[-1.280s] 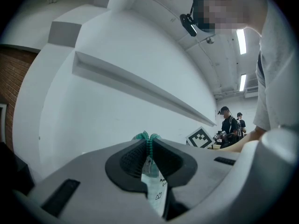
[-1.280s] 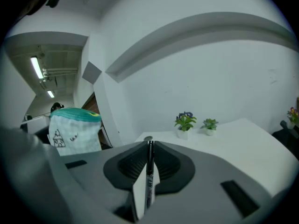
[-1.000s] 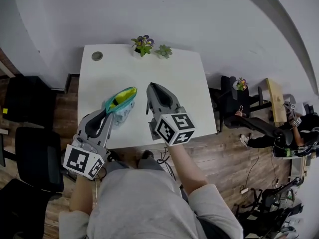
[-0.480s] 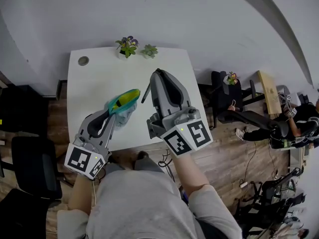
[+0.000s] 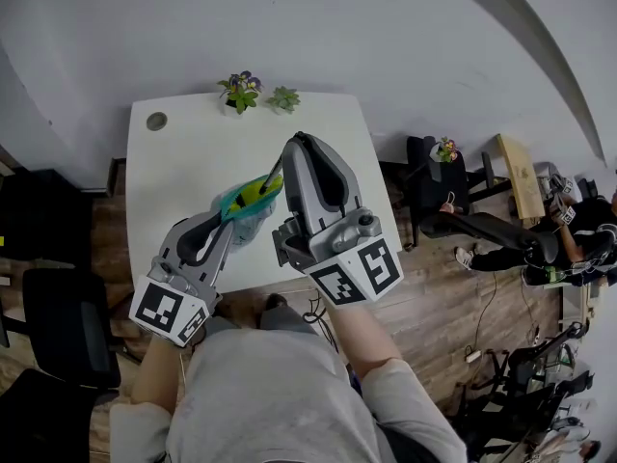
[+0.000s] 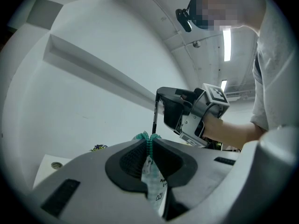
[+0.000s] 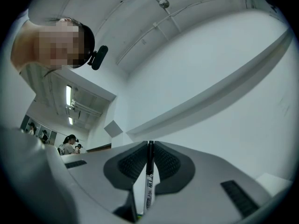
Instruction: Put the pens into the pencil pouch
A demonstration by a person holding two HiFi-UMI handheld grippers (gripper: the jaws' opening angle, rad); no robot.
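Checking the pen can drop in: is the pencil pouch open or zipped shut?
Open: the head view shows the pouch with its teal mouth gaping around yellow-green lining, and the tip of the pen at that opening.

the right claw [image 7: 150,147] is pinching a slim black pen with a white printed label [image 7: 149,176] upright between its black ribbed pads [image 7: 132,164], while facing a pale wall [image 7: 210,101] and ceiling strip lights [image 7: 68,96].

pencil pouch [image 5: 243,208]: teal cloth, clear plastic panel; pen [image 7: 149,168]: glossy black plastic; counter [image 5: 183,162]: smooth matt white; floor [image 5: 453,307]: wood boards.
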